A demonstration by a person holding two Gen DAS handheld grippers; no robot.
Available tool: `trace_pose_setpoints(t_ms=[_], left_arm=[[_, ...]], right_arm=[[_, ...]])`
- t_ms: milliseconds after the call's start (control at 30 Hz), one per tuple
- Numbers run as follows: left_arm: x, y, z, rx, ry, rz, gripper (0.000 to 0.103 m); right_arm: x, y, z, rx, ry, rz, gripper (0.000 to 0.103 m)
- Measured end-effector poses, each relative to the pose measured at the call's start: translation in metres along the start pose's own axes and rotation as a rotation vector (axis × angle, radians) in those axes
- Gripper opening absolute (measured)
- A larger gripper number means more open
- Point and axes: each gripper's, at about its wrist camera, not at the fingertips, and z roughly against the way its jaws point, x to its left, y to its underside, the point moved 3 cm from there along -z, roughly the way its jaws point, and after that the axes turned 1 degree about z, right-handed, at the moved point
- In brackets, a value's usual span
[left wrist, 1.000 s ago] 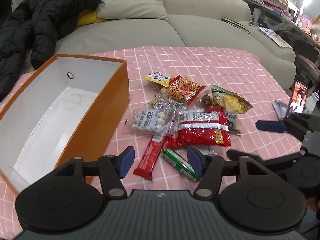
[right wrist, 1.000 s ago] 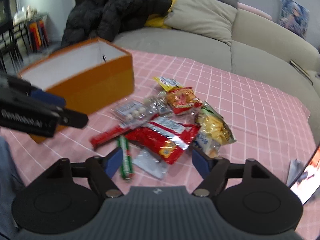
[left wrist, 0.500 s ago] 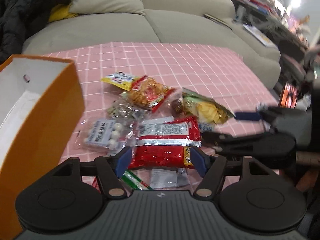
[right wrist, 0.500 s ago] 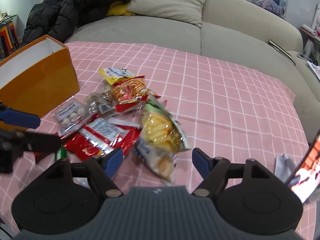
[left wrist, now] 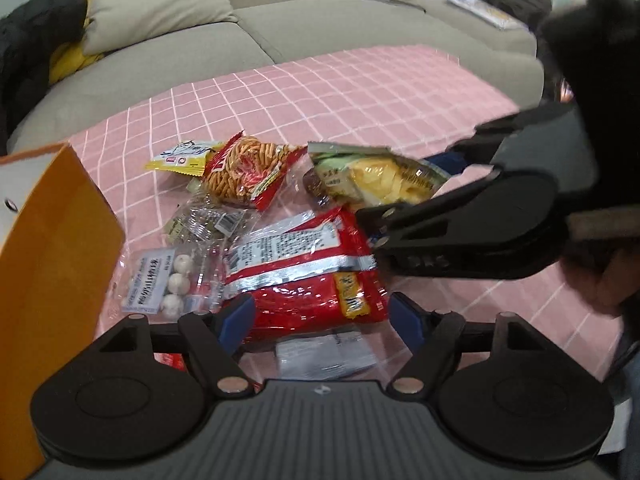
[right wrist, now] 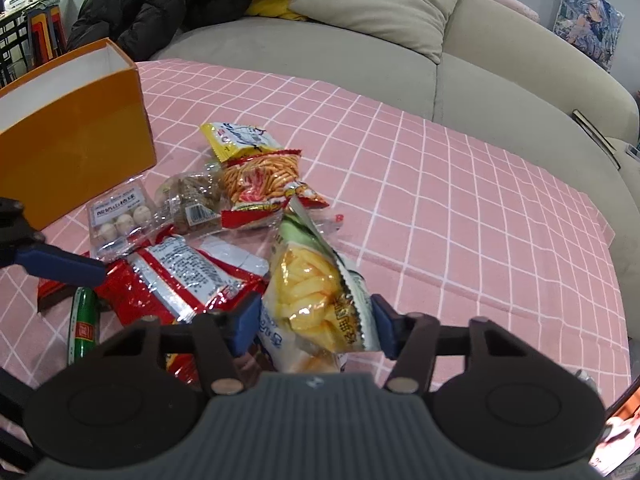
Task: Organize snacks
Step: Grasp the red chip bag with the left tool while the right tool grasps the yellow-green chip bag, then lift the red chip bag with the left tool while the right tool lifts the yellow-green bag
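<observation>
**Both hands in the snack pile, right one closing on the chips**

Here's the right hand-held gripper (right wrist: 310, 322), jaws closing either side of the yellow chip bag (right wrist: 316, 296). The bag sits between the blue pads and they look to be just meeting its crinkled edges, though I can't be sure they press yet. Over on the left, the left hand-held gripper (left wrist: 318, 320) is opening wide above the red foil packet (left wrist: 308, 276), straddling it with nothing gripped.

The snacks lie heaped on the pink checked cloth of the bench (right wrist: 460, 200), and the orange box (right wrist: 76, 136) stands open just beside the pile, white inside, apparently cardboard.

What could go wrong? The chip bag is puffy, slick film with a serrated seal: squeeze the air pocket and it may squirt out, or the chips inside get crushed. The red packet is glossy and flat, overlapping the clear bag of white balls (left wrist: 160, 280), so a scoop could drag that neighbour along. And the two tools are close together here; a clash looks possible to me. The green stick (right wrist: 83, 326) is round and could roll if nudged.
</observation>
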Motion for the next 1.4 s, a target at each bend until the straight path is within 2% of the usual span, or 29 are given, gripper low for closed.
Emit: trace_pose_setpoints(t_ms=[167, 267, 333, 767, 933, 1000, 1067, 1133, 1267, 1400], left_arm=[[-0.001, 0.009, -0.003, 0.010, -0.051, -0.138, 0.089], [-0.004, 0.013, -0.004, 0.014, -0.054, -0.239, 0.089], [-0.009, 0.015, -0.008, 0.011, -0.077, -0.312, 0.092], [-0.042, 0.032, -0.031, -0.035, -0.209, -0.584, 0.098], [-0.050, 0.029, -0.036, -0.063, -0.210, -0.626, 0.098], [-0.048, 0.026, -0.037, -0.062, -0.207, -0.609, 0.097], [-0.046, 0.023, -0.035, -0.047, -0.193, -0.595, 0.088], [-0.044, 0.024, -0.031, -0.050, -0.204, -0.602, 0.074], [-0.043, 0.021, -0.014, -0.104, -0.277, -0.608, 0.066], [-0.030, 0.011, 0.006, -0.144, -0.310, -0.520, 0.061]], right_arm=[[0.003, 0.004, 0.009, 0.018, -0.007, -0.019, 0.044], [0.002, 0.010, 0.015, 0.034, 0.004, -0.060, 0.044], [0.002, 0.014, 0.018, 0.045, 0.007, -0.088, 0.043], [0.006, 0.014, 0.024, 0.051, -0.024, -0.159, 0.037], [0.008, 0.018, 0.026, 0.060, -0.060, -0.165, 0.037], [0.008, 0.020, 0.027, 0.057, -0.059, -0.157, 0.037], [0.006, 0.021, 0.027, 0.057, -0.060, -0.169, 0.037], [0.004, 0.020, 0.028, 0.056, -0.053, -0.175, 0.036], [-0.003, 0.020, 0.031, 0.051, -0.050, -0.206, 0.036], [-0.004, 0.021, 0.035, 0.049, -0.052, -0.216, 0.036]])
